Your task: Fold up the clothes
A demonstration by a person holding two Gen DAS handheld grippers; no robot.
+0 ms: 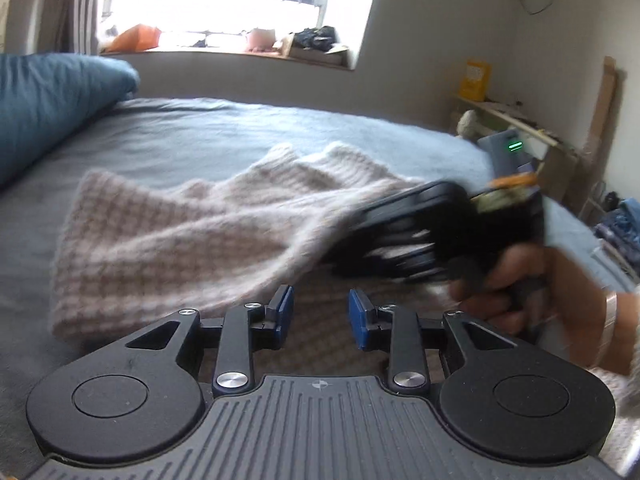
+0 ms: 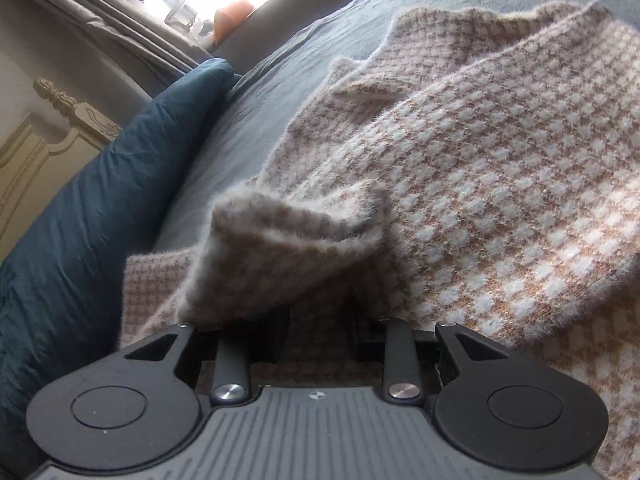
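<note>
- Sweater (image 1: 168,236), a fuzzy beige-and-white checked knit, lies spread on the grey-blue bed (image 1: 192,136) in the left wrist view, near a teal pillow (image 1: 44,104). The left claw (image 1: 320,314) stands with its blue pads apart, holding nothing, low over the near hem. Ahead and to the right, the right claw (image 1: 400,232), blurred, is at the garment's edge; a hand (image 1: 532,284) grips its handle.
- Right wrist view: a raised flap of the sweater (image 2: 288,248) drapes over the right claw (image 2: 320,332), hiding the fingertips; the jaws look parted, but I cannot tell whether they pinch cloth.
- Judged step: carrying one side over for a fold. Next calls for laying the flap flat and aligning edges, the left claw pinning or taking the hem.
</note>
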